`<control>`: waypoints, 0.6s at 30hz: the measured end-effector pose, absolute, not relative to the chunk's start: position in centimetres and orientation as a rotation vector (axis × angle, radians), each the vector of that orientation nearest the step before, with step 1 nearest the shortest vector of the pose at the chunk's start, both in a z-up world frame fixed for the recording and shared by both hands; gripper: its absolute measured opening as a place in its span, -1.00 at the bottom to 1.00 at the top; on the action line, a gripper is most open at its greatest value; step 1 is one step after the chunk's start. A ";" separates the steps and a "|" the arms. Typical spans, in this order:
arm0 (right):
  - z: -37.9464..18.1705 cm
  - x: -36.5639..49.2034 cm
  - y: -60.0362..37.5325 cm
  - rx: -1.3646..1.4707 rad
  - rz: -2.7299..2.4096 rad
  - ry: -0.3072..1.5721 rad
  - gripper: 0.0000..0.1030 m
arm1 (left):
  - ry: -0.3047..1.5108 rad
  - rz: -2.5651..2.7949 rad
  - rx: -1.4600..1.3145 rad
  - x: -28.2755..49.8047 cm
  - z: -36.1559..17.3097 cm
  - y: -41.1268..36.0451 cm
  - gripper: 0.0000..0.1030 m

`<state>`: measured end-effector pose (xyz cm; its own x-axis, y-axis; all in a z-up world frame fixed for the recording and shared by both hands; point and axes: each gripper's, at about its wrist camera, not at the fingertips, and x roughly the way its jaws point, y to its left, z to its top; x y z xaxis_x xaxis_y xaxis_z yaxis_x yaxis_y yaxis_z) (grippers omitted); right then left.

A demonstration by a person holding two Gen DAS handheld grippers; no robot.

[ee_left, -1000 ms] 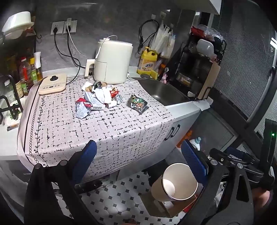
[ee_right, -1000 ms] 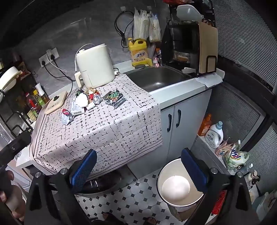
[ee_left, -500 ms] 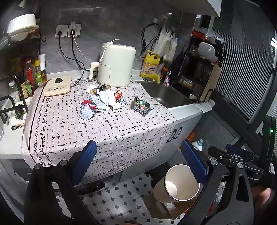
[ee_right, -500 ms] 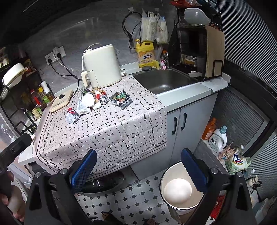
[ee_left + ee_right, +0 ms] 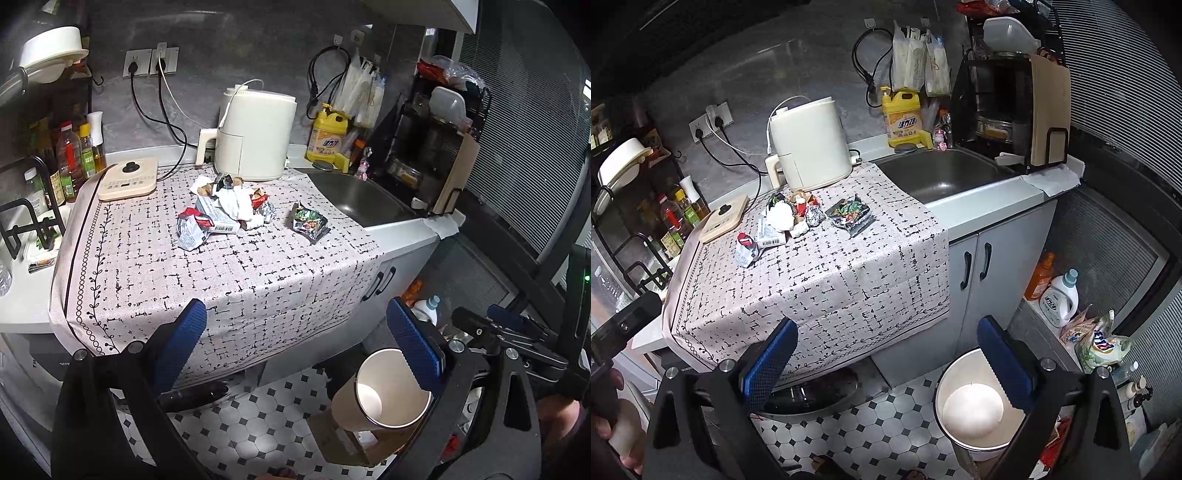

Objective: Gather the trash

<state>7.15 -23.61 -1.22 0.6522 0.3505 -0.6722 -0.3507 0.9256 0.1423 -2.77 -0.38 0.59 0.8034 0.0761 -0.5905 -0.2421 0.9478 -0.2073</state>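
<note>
**Both grippers wide, trash waiting on the counter**

Left gripper [image 5: 295, 343] hangs well short of the counter, blue pads spread wide, nothing between them. Right gripper [image 5: 886, 354] is the same story: jaws far apart, empty. Up at 12 o'clock from the left gripper, the trash pile [image 5: 225, 206] sits on the patterned tablecloth [image 5: 221, 280], just in front of the white air fryer [image 5: 255, 134]. One green snack wrapper [image 5: 309, 222] lies apart, at the pile's 3 o'clock, near the sink [image 5: 362, 199]. Down at 5 o'clock, on the tiled floor, stands the open bin [image 5: 973, 402], its pale bottom showing, beside the right gripper's right finger.
</note>
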 end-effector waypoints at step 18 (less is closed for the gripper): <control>-1.6 8.1 -23.3 -0.012 0.424 0.773 0.85 | 0.607 0.211 -0.303 -2.7 0.3 -0.9 0.88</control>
<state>8.07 -23.30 -1.63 0.6354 0.3669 -0.6794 -0.3758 0.9156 0.1431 -2.71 -0.94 0.32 0.8019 0.1053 -0.5882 -0.2818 0.9346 -0.2169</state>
